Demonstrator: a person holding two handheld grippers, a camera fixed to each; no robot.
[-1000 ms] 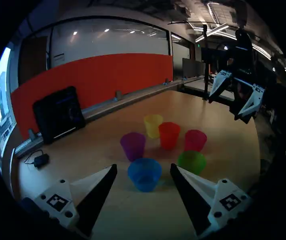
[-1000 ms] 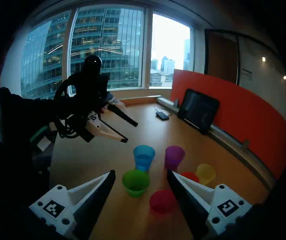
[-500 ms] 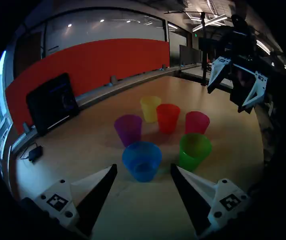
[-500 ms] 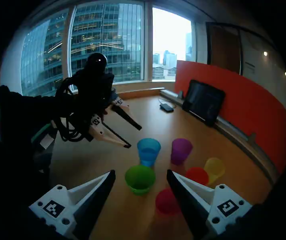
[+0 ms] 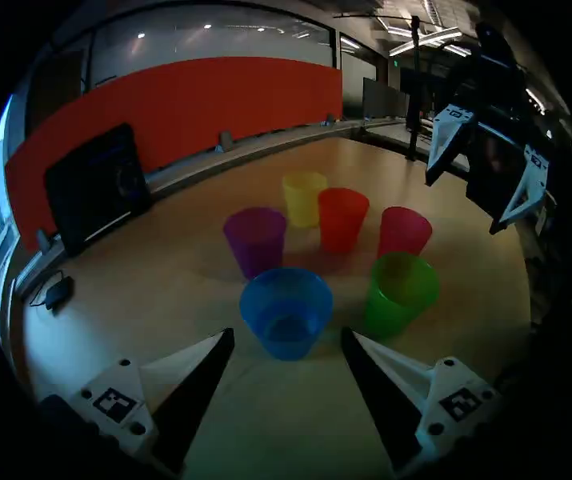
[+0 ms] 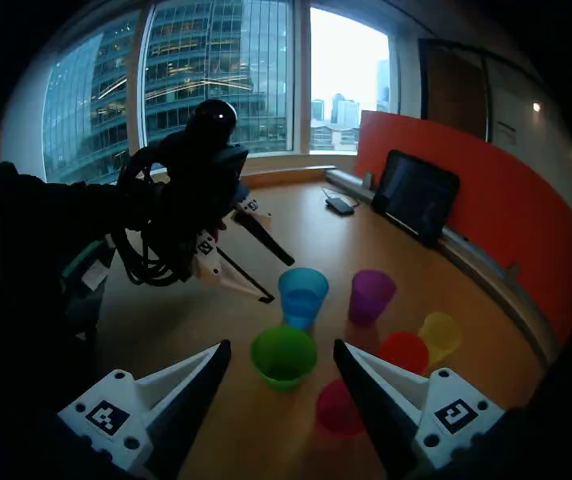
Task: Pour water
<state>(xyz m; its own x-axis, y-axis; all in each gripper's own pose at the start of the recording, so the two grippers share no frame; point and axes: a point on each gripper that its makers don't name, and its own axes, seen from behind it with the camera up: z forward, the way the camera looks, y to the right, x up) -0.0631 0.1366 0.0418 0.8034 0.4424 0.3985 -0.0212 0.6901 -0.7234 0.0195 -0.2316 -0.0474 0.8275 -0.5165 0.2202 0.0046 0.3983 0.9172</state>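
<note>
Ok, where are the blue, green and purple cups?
blue cup (image 5: 286, 340): left gripper view, front wall.
green cup (image 6: 284, 376): right gripper view, front wall.
purple cup (image 5: 255, 252): left gripper view, front wall.

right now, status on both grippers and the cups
Left hand-held gripper open, blue cup just ahead. Right hand-held gripper open, green cup just ahead. Neither cup gripped. Purple cup, yellow cup, red cup, pink cup packed close behind.

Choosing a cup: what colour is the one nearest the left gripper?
That cup is blue; left gripper view shows it best.
</note>
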